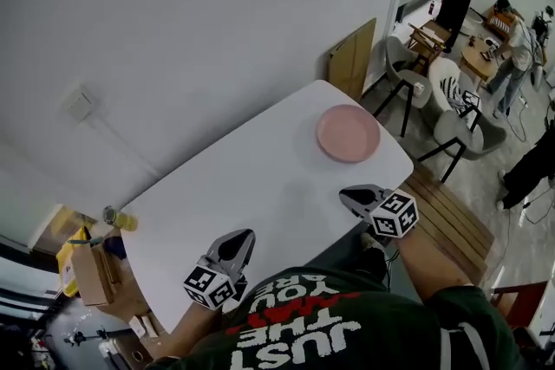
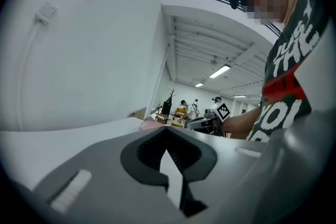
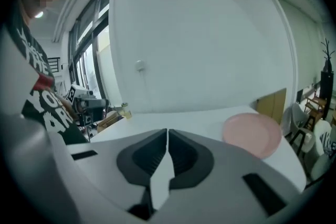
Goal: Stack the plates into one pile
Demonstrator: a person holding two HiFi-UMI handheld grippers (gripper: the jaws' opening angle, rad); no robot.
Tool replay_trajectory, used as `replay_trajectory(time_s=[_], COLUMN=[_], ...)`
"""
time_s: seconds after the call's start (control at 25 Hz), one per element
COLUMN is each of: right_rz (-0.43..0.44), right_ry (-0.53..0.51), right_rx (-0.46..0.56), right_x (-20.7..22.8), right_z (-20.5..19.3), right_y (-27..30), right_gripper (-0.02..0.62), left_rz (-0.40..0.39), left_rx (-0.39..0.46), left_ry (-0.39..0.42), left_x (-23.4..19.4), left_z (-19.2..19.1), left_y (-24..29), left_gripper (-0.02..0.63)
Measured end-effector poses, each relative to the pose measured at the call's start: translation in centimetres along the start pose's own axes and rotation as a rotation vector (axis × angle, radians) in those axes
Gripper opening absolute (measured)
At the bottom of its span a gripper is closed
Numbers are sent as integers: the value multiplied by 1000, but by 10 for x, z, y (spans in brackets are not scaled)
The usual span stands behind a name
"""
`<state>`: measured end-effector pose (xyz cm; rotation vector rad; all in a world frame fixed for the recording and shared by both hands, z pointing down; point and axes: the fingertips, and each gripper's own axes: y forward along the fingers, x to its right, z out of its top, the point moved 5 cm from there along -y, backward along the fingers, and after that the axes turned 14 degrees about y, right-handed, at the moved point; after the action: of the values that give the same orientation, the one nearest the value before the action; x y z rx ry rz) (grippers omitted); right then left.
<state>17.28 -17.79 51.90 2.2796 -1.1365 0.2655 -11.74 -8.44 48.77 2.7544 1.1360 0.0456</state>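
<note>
The right gripper (image 1: pixel 344 193) sits over the near edge of the table (image 1: pixel 260 178), and the left gripper (image 1: pixel 248 233) is well apart to its left, over the same edge. The plate (image 1: pixel 348 133) lies on the table ahead of the right gripper and slightly to its right, near the far corner. A bottle (image 1: pixel 119 218) stands at the table's end, to the left of the left gripper. A wall (image 1: pixel 173 30) rises beyond the table ahead of both grippers, and chairs (image 1: pixel 451 100) stand past the plate, off the table

An office lounge, with grey chairs (image 1: pixel 401 65) and small wooden tables (image 1: pixel 479 58).
</note>
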Motion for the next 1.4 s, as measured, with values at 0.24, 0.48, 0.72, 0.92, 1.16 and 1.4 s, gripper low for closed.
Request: replay_trajectory(time_s=[0.24, 0.48, 0.72, 0.92, 1.16, 1.4], right_rz=[165, 322, 350, 362, 363, 340], right_ry=[-138, -217, -156, -95, -147, -185], right_rx=[-7, -87, -79, -72, -70, -83], right_x=[141, 207, 228, 223, 216, 217], right_z=[76, 114, 123, 134, 139, 135], right_y=[-50, -85, -94, -96, -96, -98], right_gripper=[15, 15, 8, 6, 5, 5], left_rz=[190, 319, 335, 360, 375, 373], left_rx=[108, 93, 91, 117, 120, 104], left_ry=[-109, -189, -147, -102, -100, -111], left_x=[39, 84, 103, 104, 103, 101], left_z=[26, 61, 92, 104, 97, 90], left_y=[149, 263, 301, 293, 286, 286], left_gripper=[8, 8, 8, 8, 8, 8])
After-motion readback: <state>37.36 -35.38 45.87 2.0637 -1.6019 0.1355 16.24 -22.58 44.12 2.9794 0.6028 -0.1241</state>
